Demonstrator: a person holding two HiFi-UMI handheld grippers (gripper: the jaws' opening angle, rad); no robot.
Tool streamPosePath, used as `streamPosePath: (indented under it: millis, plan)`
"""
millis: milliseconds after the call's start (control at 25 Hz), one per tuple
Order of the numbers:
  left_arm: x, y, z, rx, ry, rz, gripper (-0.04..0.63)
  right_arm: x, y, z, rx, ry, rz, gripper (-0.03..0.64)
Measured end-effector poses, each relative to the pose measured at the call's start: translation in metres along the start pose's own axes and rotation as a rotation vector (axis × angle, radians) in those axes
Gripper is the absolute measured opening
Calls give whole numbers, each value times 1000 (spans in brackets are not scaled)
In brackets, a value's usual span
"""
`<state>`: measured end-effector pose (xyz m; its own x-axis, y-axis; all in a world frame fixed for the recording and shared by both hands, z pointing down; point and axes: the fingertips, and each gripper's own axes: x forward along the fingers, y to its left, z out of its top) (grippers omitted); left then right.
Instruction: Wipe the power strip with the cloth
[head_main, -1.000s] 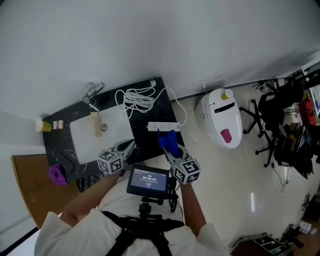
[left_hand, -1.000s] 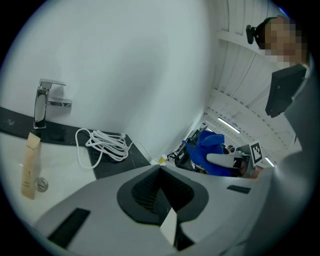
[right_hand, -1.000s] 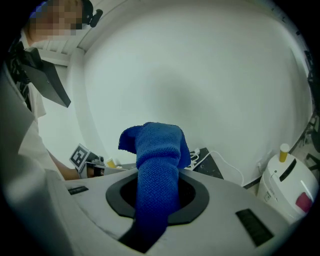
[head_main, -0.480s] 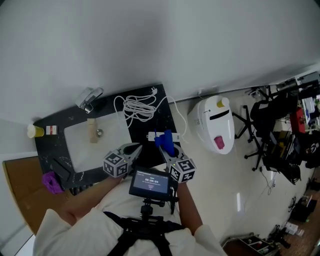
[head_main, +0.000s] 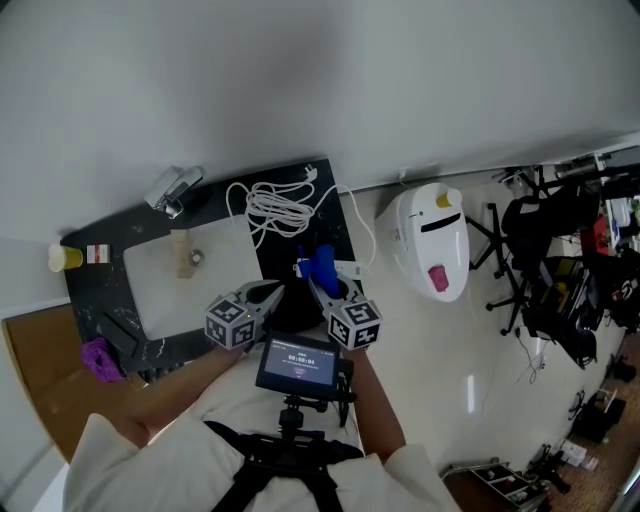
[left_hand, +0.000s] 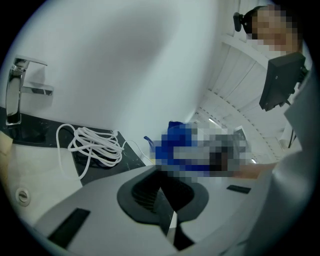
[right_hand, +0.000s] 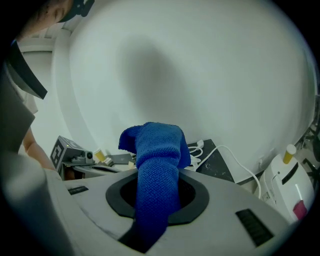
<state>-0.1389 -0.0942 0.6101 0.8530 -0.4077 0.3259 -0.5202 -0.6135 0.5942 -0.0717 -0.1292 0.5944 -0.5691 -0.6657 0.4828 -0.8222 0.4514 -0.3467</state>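
Observation:
The white power strip (head_main: 347, 268) lies on the black counter (head_main: 330, 225), and only its ends show from under the blue cloth (head_main: 321, 264). My right gripper (head_main: 325, 284) is shut on that cloth and holds it over the strip. In the right gripper view the cloth (right_hand: 158, 150) stands up out of the jaws of the right gripper (right_hand: 154, 212). My left gripper (head_main: 264, 296) hovers at the counter's front edge, left of the cloth, its jaws together with nothing held; in its own view they (left_hand: 170, 220) meet along one seam.
A coiled white cable (head_main: 278, 210) lies behind the strip. Left of it are the white sink (head_main: 220, 275) holding a small bottle (head_main: 180, 251), and a faucet (head_main: 172, 188). A yellow cup (head_main: 60, 258) and a purple object (head_main: 98, 358) sit far left. A white appliance (head_main: 432, 240) stands on the floor at right.
My right gripper has carried the blue cloth away from me, from in front of the power strip to over it. The left gripper has stayed near the counter's front edge.

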Motion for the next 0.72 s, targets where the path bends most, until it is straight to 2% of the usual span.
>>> streamPosePath:
  millis: [200,720]
  plan:
    - [7,6,5,-9,3,37,5,18,-11,-4,21,42,32,89]
    - [21,26,1,-29,13,151,5,75,-42,-74,-78,255,109,89]
